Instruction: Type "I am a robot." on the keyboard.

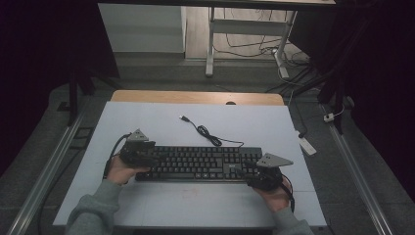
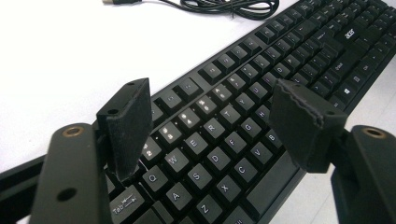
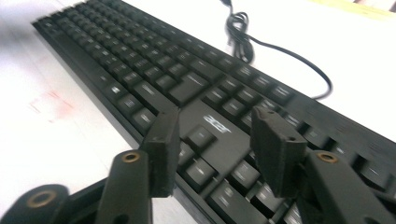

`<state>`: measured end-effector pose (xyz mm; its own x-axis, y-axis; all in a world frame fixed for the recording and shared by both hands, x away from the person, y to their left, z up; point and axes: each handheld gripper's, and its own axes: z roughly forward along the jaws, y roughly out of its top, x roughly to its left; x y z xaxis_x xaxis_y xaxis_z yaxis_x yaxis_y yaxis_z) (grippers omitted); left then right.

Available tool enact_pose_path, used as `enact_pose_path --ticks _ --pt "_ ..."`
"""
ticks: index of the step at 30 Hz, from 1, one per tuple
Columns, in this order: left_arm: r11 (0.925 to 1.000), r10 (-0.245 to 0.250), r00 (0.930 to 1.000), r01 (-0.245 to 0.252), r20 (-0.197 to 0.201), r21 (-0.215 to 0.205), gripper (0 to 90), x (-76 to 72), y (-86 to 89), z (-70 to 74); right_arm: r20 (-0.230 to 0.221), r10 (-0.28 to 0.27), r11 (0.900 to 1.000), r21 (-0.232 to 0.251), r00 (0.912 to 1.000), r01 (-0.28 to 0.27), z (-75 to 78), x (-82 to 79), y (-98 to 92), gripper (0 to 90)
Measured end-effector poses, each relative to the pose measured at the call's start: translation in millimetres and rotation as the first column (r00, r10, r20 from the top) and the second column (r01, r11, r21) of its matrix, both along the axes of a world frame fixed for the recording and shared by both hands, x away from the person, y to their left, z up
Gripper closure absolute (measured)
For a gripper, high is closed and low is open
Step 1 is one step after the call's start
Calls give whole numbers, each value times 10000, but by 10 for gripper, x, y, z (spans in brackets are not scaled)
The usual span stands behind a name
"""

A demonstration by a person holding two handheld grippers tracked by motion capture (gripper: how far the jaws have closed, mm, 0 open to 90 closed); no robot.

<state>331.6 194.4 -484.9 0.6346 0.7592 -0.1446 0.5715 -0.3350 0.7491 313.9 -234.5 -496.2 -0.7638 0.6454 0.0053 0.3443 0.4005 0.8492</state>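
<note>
Two hands low at keyboard (image 1: pixel 198 163) ends; left gripper (image 1: pixel 147 155) and right gripper (image 1: pixel 249 174) jaws apart, gripping nothing.

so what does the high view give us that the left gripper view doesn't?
High view alone: both hands, the right gripper at the keyboard's right end, the left gripper at its left end, and the floor beyond the table.
Left gripper view alone: readable key legends such as Q, W, A, S under its open jaws.
Both: the black keyboard and its coiled cable with the USB plug lying unplugged.
</note>
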Motion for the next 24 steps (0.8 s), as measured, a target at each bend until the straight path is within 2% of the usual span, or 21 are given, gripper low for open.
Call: enact_pose_path --ticks 6,11,20,24 --pt "10000 -91 10000 91 -14 36 298 -1 -6 -2 -14 396 9992 -36 9992 -396 35 18 164 446" --pt "9999 -115 9999 115 -59 31 297 0 -10 -7 19 650 9979 11 9979 -650 59 36 307 436" --pt "9998 -186 9998 187 -81 112 295 0 -19 -12 86 919 9958 23 9957 -919 103 78 521 469" --pt "9997 -207 9998 208 -54 114 294 -5 -20 -7 107 878 9960 149 9961 -879 112 107 578 522"
